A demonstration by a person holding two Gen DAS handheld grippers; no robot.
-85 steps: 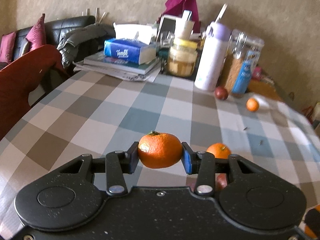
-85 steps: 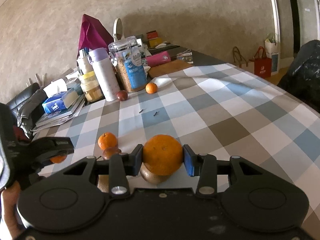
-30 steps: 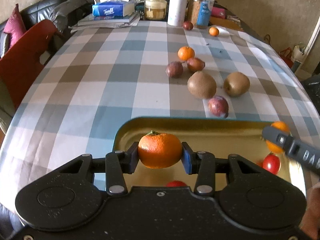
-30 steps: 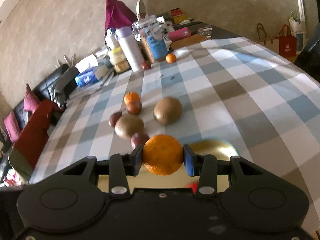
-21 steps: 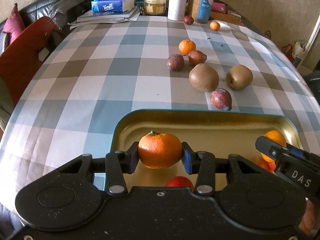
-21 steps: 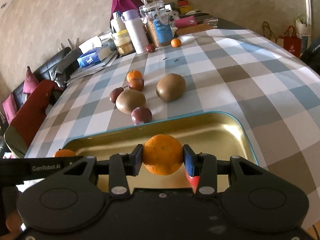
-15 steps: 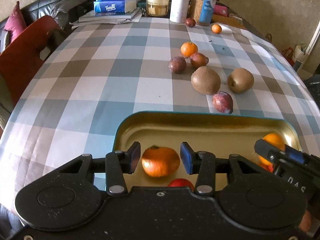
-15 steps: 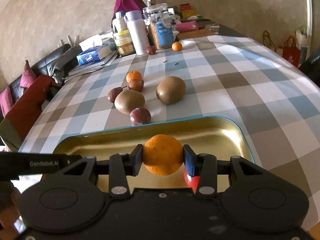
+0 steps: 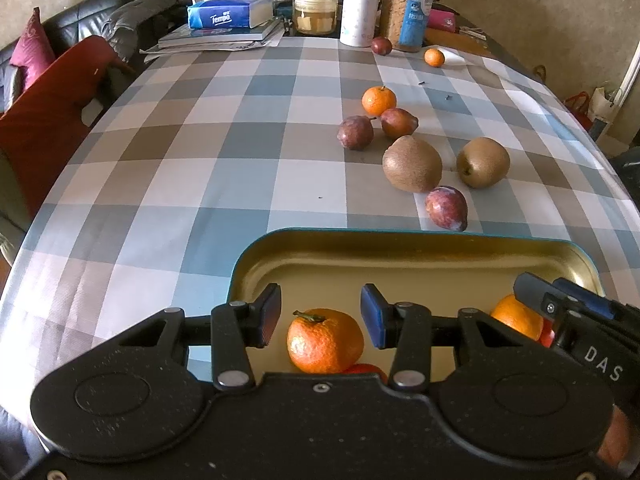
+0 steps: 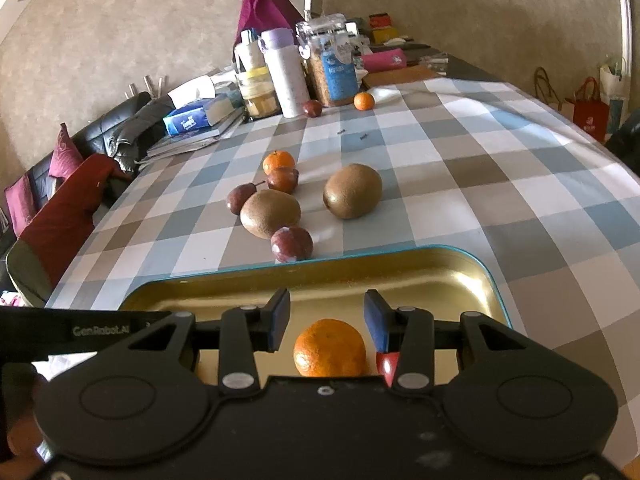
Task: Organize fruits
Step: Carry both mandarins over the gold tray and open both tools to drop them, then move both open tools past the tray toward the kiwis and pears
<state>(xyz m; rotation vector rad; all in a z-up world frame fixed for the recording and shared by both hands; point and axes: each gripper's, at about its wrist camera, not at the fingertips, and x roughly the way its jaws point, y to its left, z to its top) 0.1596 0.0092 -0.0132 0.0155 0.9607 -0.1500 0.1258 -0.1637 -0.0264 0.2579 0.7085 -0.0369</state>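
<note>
The left gripper [image 9: 320, 314] hangs over the near left part of the gold tray [image 9: 400, 246], its jaws apart and gripping nothing; a mandarin [image 9: 325, 340] with a green stem lies in the tray below and between the pads, touching neither. A red fruit [image 9: 366, 369] peeks out just behind it, mostly hidden by the gripper body. The right gripper [image 10: 326, 318] is over the right part of the same tray [image 10: 460, 260], jaws likewise spread and empty, with an orange [image 10: 330, 347] resting in the tray beneath the gap and a small red fruit [image 10: 386, 364] just beside it to the right. On the checked tablecloth [image 9: 180, 168] beyond the tray lie 2 kiwis [image 9: 412, 164] [image 9: 483, 162], well inside the far rim, and a plum [image 9: 446, 208] close to the rim. Further off, 2 more dark red fruits [image 9: 355, 133] [image 9: 399, 123] sit just beside a small mandarin [image 9: 379, 100]. At the far end, near the jars [image 9: 410, 4] and a white bottle [image 9: 360, 4], are another dark fruit [image 9: 381, 45] and a tiny orange [image 9: 434, 57].
</note>
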